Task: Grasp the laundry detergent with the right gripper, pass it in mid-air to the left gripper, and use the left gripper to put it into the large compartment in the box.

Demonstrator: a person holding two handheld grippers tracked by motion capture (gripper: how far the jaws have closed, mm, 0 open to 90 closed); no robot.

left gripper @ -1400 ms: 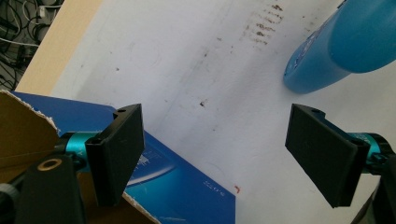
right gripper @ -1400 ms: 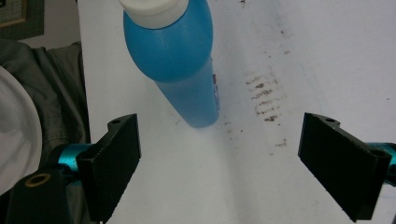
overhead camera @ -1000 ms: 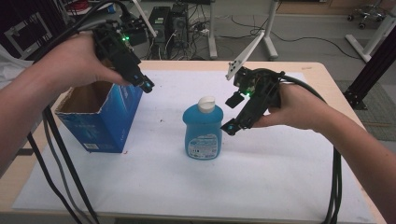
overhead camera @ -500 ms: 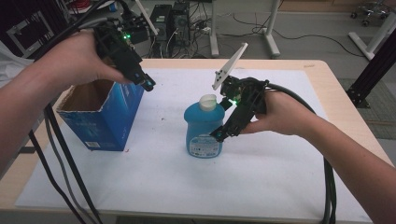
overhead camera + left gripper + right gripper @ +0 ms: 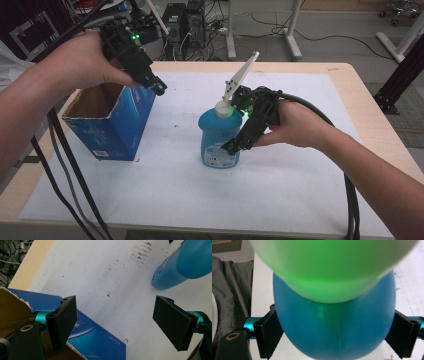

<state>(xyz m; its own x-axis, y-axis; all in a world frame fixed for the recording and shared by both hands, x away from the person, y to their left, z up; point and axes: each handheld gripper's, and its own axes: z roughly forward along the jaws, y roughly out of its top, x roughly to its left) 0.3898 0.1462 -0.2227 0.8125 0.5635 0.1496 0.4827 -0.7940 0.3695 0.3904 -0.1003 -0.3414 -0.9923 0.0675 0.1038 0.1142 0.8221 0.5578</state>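
A blue soap bottle (image 5: 219, 142) with a white cap (image 5: 223, 108) stands upright on the white sheet (image 5: 280, 200) at mid table. My right gripper (image 5: 231, 146) reaches it from the right, its jaws set wide on either side of the bottle's body. In the right gripper view the bottle (image 5: 332, 325) sits between the right gripper's (image 5: 334, 340) two jaws and hides their pads; the cap (image 5: 332, 267) glows green. My left gripper (image 5: 159, 89) hovers open over the right edge of an open blue carton (image 5: 117, 125). The left gripper (image 5: 115, 325) has nothing between its jaws; the bottle (image 5: 185, 262) lies beyond it.
The carton (image 5: 95, 342) stands at the left of the sheet with its top flaps open. Black cables trail from both grippers over the table's front edge (image 5: 65, 200). Bare sheet lies in front of the bottle and to its right.
My right gripper has come left and down from beside the bottle, so that its jaws now stand around the bottle's body. The left gripper has stayed over the carton.
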